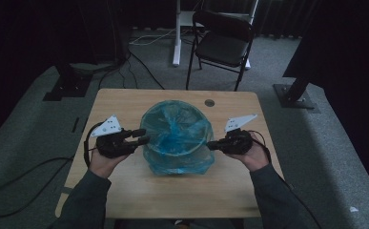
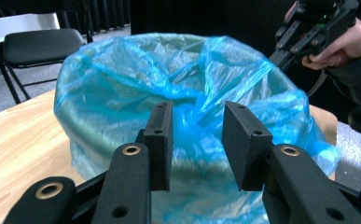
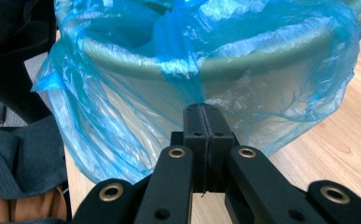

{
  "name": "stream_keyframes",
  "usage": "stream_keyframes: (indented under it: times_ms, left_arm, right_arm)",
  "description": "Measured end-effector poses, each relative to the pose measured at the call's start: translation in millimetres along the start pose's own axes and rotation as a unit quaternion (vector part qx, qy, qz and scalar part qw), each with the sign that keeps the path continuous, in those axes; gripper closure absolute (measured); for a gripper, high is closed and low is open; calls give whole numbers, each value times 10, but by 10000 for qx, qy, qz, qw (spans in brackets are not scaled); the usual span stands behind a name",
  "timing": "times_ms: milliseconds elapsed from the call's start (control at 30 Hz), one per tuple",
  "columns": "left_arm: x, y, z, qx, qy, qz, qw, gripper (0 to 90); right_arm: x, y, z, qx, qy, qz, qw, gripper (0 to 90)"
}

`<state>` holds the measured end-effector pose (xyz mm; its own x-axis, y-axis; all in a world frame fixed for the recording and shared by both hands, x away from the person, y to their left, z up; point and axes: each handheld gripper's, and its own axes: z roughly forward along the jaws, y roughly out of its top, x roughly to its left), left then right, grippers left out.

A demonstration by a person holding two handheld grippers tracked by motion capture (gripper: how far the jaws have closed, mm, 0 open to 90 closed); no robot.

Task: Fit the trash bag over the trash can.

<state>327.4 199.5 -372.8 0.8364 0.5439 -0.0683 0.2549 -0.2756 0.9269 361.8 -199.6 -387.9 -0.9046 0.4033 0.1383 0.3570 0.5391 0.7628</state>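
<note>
A wooden table [image 1: 125,191] carried the work, with a black folding chair [image 1: 222,40] standing on the grey carpet beyond its far edge. At the middle of the table stood a round bin [image 3: 262,60], its rim and outer wall wrapped in a blue plastic bag [image 1: 175,138] that also sagged down into the opening. The bag's loose skirt hung crumpled around the bin's wall down toward the tabletop.

The left tool [image 1: 141,136] sat at the bin's left side, held level and pointing at the rim. Its jaws stood apart, with nothing between them; in the left gripper view the bag lay just beyond the pads, not touched by them.

The right tool [image 1: 210,144] was at the bin's right side. Its jaws were pressed together, and in the right gripper view a thin pleat of the blue plastic ran down from the rim into their tips, pinched there.
</note>
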Motion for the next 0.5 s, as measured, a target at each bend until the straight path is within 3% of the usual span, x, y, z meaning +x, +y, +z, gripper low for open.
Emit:
stream_keyframes:
  times_ms: [167,200,300,333,500]
  left_arm:
    - [11,64,52,-42,-76,-5,10000,635]
    - [14,90,80,-67,-110,-14,9999,635]
    - [16,117,110,-65,-138,-1,9999,634]
    - [14,147,143,-48,-165,23,9999,634]
    - [3,215,188,-34,-239,66,9997,637]
  right_arm:
    - [3,-13,-27,-42,24,-20,10000,896]
    - [2,-16,-52,-110,17,-3,9999,829]
    - [-1,-21,-94,-241,48,22,9997,765]
    - [0,-24,-130,-356,14,19,9994,707]
    - [2,-22,-155,-434,-53,14,9990,638]
